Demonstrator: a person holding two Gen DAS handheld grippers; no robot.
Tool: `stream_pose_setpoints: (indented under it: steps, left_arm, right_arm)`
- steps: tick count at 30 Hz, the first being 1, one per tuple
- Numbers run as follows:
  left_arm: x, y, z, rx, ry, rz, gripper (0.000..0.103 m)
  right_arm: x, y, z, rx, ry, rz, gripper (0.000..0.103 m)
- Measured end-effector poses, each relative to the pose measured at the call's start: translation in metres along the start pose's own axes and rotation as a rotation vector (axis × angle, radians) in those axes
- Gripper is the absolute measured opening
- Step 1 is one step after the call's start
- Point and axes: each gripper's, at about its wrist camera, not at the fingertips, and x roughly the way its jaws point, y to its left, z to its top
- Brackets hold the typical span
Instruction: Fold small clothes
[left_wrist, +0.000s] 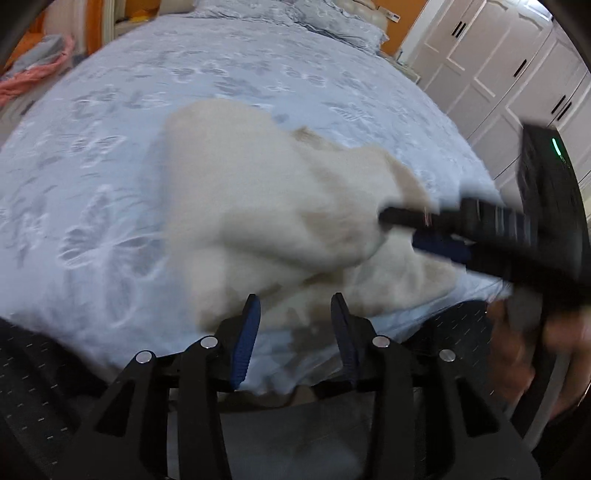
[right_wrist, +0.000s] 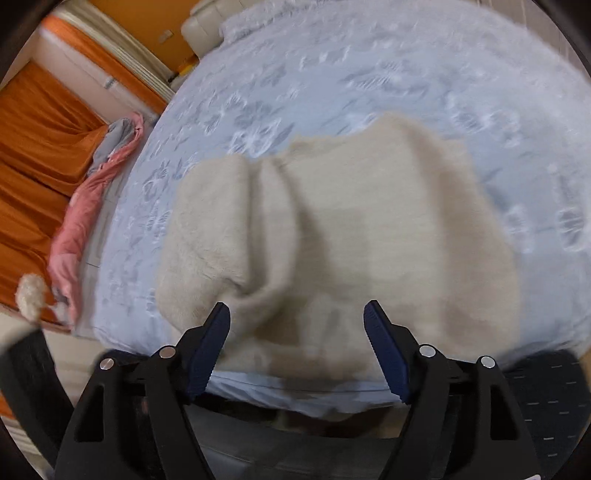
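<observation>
A cream fleece garment (right_wrist: 332, 236) lay bunched on the bed (right_wrist: 369, 66) near its front edge. The left hand-held gripper (left_wrist: 295, 306) and right hand-held gripper (right_wrist: 297, 310) both gaped, holding nothing.

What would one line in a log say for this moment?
left gripper: open, empty | right gripper: open, empty | cream fleece garment: rumpled on bed

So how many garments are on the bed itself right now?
1: the cream fleece garment lies crumpled at the near edge of the blue bedspread. A pink garment lies beside the bed; others may be hidden.
</observation>
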Motion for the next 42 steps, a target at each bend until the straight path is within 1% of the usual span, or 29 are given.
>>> stream_pose_setpoints:
  steps: [2, 3, 5, 7, 11, 12, 13, 14, 16, 17, 18, 19, 21, 22, 23, 24, 27, 29, 30, 31, 32, 34, 36, 37, 39, 41, 42]
  left_arm:
    - [-0.001, 0.009, -0.01, -0.004, 0.021, 0.027, 0.038]
    - [-0.002, 0.015, -0.016, -0.017, 0.03, 0.029, 0.038]
    - [-0.006, 0.026, -0.025, -0.046, 0.043, 0.028, 0.038]
    - [-0.004, 0.03, -0.03, -0.052, 0.055, 0.03, 0.038]
    - [-0.007, 0.026, -0.029, -0.039, 0.037, 0.032, 0.038]
    - [-0.008, 0.023, -0.027, -0.035, 0.032, 0.034, 0.038]
    - [-0.011, 0.021, -0.026, -0.032, 0.024, 0.036, 0.039]
    - [-0.011, 0.02, -0.023, -0.031, 0.018, 0.039, 0.039]
    - [-0.017, 0.018, -0.017, -0.035, 0.004, 0.051, 0.039]
    - [-0.02, 0.017, -0.015, -0.038, -0.004, 0.045, 0.039]
    - [-0.024, 0.015, -0.012, -0.044, -0.018, 0.036, 0.039]
    - [-0.027, 0.013, -0.009, -0.046, -0.03, 0.027, 0.041]
    - [-0.03, 0.008, -0.006, -0.043, -0.043, 0.013, 0.045]
    - [-0.028, 0.006, -0.006, -0.038, -0.042, 0.01, 0.046]
    - [-0.021, 0.001, -0.005, -0.026, -0.028, 0.007, 0.046]
    - [-0.014, -0.003, -0.005, -0.016, -0.01, 0.008, 0.046]
    - [0.007, -0.018, -0.005, 0.002, 0.036, -0.006, 0.046]
    - [0.016, -0.028, -0.005, 0.02, 0.058, -0.001, 0.046]
    - [0.018, -0.032, -0.004, 0.025, 0.067, 0.001, 0.046]
    - [0.018, -0.035, -0.004, 0.027, 0.069, -0.001, 0.046]
    - [0.017, -0.036, -0.003, 0.029, 0.065, 0.0, 0.046]
    - [0.014, -0.036, -0.003, 0.035, 0.057, 0.009, 0.048]
    - [0.012, -0.034, -0.003, 0.034, 0.052, 0.027, 0.051]
    - [0.012, -0.034, -0.004, 0.03, 0.052, 0.032, 0.051]
    - [0.013, -0.032, -0.003, 0.022, 0.053, 0.034, 0.052]
    - [0.014, -0.033, -0.004, 0.023, 0.055, 0.04, 0.052]
    - [0.016, -0.035, -0.004, 0.025, 0.059, 0.041, 0.052]
  right_arm:
    - [0.008, 0.012, 0.004, 0.002, 0.014, 0.039, 0.073]
    - [0.012, 0.016, 0.006, -0.005, 0.023, 0.034, 0.074]
    - [0.026, 0.027, 0.008, -0.038, 0.06, -0.015, 0.074]
    - [0.037, 0.031, 0.009, -0.052, 0.098, -0.033, 0.075]
    - [0.065, 0.032, 0.013, -0.031, 0.169, -0.053, 0.076]
    - [0.071, 0.037, 0.014, -0.039, 0.171, -0.023, 0.062]
    - [0.072, 0.041, 0.014, -0.051, 0.171, 0.004, 0.045]
    - [0.071, 0.05, 0.015, -0.074, 0.168, 0.014, 0.022]
    - [0.045, 0.063, 0.021, -0.108, 0.078, 0.063, 0.02]
    - [0.02, 0.069, 0.025, -0.115, 0.013, 0.126, 0.019]
    - [0.001, 0.07, 0.027, -0.116, -0.027, 0.158, 0.018]
    - [-0.031, 0.067, 0.028, -0.125, -0.1, 0.172, 0.018]
    - [-0.08, 0.047, 0.024, -0.128, -0.214, 0.146, 0.018]
    - [-0.091, 0.034, 0.022, -0.112, -0.235, 0.124, 0.018]
    - [-0.1, 0.012, 0.019, -0.084, -0.246, 0.071, 0.018]
    - [-0.099, -0.014, 0.016, -0.048, -0.23, 0.01, 0.019]
    - [-0.071, -0.081, 0.003, 0.08, -0.123, -0.109, 0.019]
    - [-0.053, -0.109, -0.01, 0.14, -0.069, -0.143, 0.02]
    - [-0.05, -0.111, -0.014, 0.151, -0.069, -0.129, 0.023]
    - [-0.049, -0.111, -0.019, 0.162, -0.075, -0.084, 0.024]
    - [-0.05, -0.109, -0.02, 0.159, -0.084, -0.073, 0.029]
    - [-0.056, -0.1, -0.019, 0.129, -0.112, -0.094, 0.034]
    - [-0.066, -0.091, -0.014, 0.081, -0.147, -0.136, 0.042]
    - [-0.069, -0.086, -0.013, 0.069, -0.16, -0.14, 0.045]
    - [-0.074, -0.086, -0.006, 0.058, -0.176, -0.133, 0.058]
    - [-0.075, -0.093, -0.002, 0.062, -0.17, -0.145, 0.061]
    - [-0.07, -0.098, -0.002, 0.077, -0.141, -0.154, 0.061]
